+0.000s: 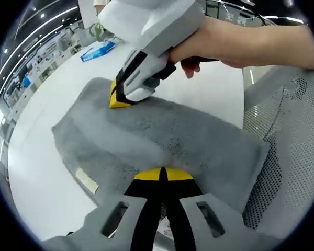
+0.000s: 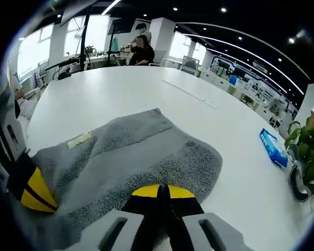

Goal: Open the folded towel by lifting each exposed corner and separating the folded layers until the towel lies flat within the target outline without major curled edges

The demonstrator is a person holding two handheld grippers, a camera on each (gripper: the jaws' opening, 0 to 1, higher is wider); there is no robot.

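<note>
Table: a wide white table runs ahead of the right gripper's fingers; the left gripper view shows it around the cloth.
Towel: the grey towel lies on the table, folded and rumpled, straight ahead of both sets of fingers; a pale label sits on its edge, seen as well in the right gripper view.
Mesh chair: a grey mesh chair stands beside the left fingers, just past the towel's edge.
Blue packet: a blue packet lies well apart from the towel.
Plant: green leaves past the packet, in the right gripper view.
Left gripper: yellow tips pressed together, down on the towel's near edge; whether cloth is pinched, I cannot tell.
Right gripper: tips together on the towel; held by a hand in the left gripper view.
</note>
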